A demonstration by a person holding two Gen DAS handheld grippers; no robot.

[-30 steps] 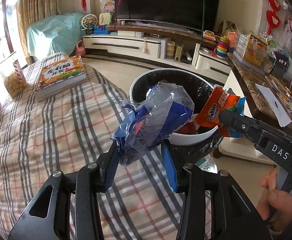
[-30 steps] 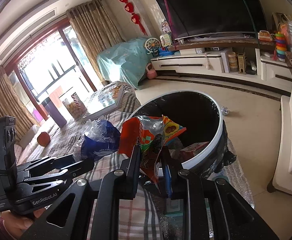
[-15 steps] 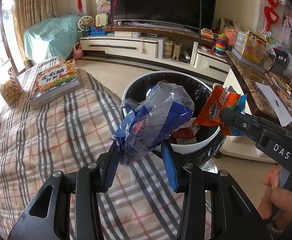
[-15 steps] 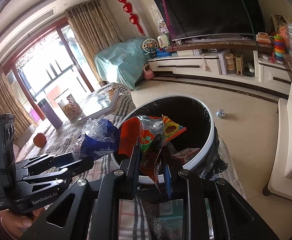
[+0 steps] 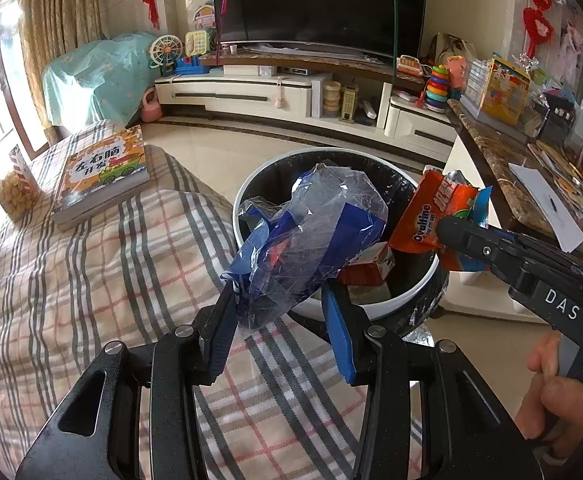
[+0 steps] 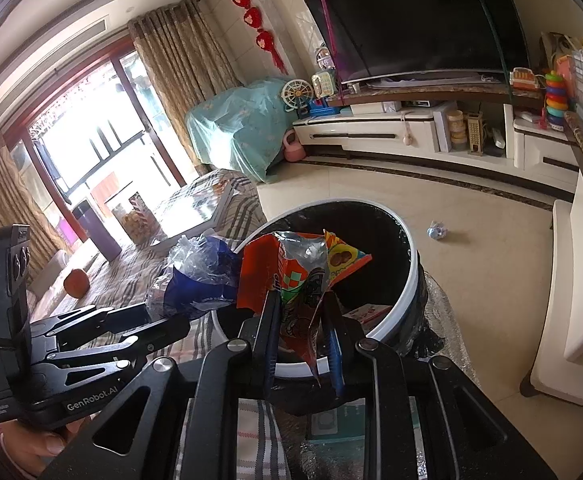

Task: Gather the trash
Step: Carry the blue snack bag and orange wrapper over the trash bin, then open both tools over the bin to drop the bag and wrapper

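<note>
Crinkled blue-and-clear plastic bag (image 5: 307, 240) sits pinched in the left gripper (image 5: 279, 312), hanging over the near rim of the bin (image 5: 411, 300) — the right gripper (image 6: 303, 320), nearly closed on the orange wrapper (image 6: 291, 280), hangs further over the bin's mouth.

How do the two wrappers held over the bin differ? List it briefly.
1. The blue plastic bag is crumpled, partly clear film; the orange Ovaltine packet is opaque printed foil.
2. The blue plastic bag looks bulkier and puffed; the orange Ovaltine packet is flatter and torn open.
3. The left hand-held gripper grips the bag with jaws fairly wide; the right hand-held gripper pinches the packet nearly shut.
Both are trash held at the black-lined bin.
</note>
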